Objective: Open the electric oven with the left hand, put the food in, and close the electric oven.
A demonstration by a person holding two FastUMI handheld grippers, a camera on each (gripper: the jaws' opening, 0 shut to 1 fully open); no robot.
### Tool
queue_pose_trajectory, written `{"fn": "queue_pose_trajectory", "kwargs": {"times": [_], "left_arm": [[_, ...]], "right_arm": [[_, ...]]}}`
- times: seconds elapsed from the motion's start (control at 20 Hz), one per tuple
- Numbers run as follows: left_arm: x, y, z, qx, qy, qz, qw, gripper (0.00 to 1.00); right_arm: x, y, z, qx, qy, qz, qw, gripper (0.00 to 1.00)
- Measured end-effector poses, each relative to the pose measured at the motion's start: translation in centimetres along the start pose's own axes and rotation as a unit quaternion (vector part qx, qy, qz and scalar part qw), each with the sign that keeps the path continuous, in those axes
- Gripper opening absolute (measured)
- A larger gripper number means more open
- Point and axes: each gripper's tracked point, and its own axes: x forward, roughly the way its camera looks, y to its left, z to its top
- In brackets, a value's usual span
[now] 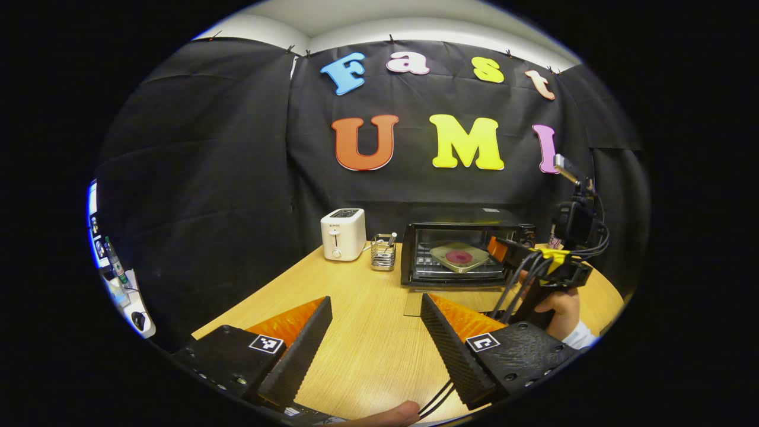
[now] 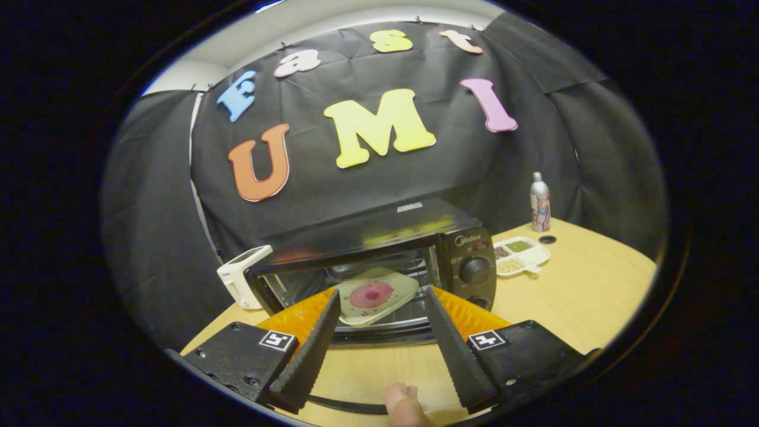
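Oven [image 2: 379, 261] stands on the wooden worktop [image 2: 569, 296] with its door [image 1: 450, 303] let down flat in front of it, the glass panel lying on the wood. Inside, on the wire rack [image 1: 456, 270], rests a pale square plate [image 2: 376, 299] carrying a round pink piece of food [image 2: 372, 294], the plate sitting slightly askew. In the right gripper view the right tool [image 2: 382, 320] sits just in front of the open cavity, its fingers spread wide and gripping nothing, the plate seen in the gap between them; a fingertip [image 2: 403, 403] of the holding hand shows at the bottom edge. In the left gripper view the left tool [image 1: 376, 332] is held back over bare worktop, well apart from the oven, its fingers likewise parted and empty. That same view shows the other tool off to the right near the oven's front, with its cables and the hand [image 1: 560, 311] that holds it. A white toaster [image 1: 343, 234] stands to the left of the oven, and a small wire holder [image 1: 383, 252] with utensils is between them. To the oven's right are a divided white tray [image 2: 522, 255] of seasonings, a slim bottle [image 2: 539, 203] and a small dark cap [image 2: 547, 239].
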Motion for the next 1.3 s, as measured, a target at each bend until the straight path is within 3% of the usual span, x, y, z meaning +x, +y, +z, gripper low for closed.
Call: {"fn": "queue_pose_trajectory", "kwargs": {"times": [0.15,0.45,0.85,1.0,1.05,1.3], "left_arm": [[1.5,-0.6,-0.9,-0.003,0.019,-0.005,1.0,0.96],[4.6,-3.3,-3.6,-0.003,0.061,-0.025,0.998,0.96],[7.8,-12.6,-10.3,0.009,0.149,-0.111,0.983,0.96],[9.2,-14.9,-12.3,0.033,0.165,-0.126,0.978,1.0],[9.7,-15.2,-12.8,0.038,0.17,-0.123,0.977,0.96],[11.1,-17.2,-14.1,0.037,0.192,-0.133,0.972,0.96]], "right_arm": [[-2.8,-1.3,2.6,-0.027,-0.021,0.003,0.999,0.96],[-8.6,-4.4,9.5,-0.088,-0.074,0.0,0.993,0.96],[-16.7,-11.4,17.0,-0.078,-0.121,-0.014,0.989,0.96],[-18.2,-13.9,18.6,-0.082,-0.139,-0.033,0.986,0.96],[-18.5,-14.7,18.7,-0.084,-0.138,-0.043,0.986,0.96],[-19.2,-17.8,18.8,-0.088,-0.142,-0.06,0.984,0.96]]}}
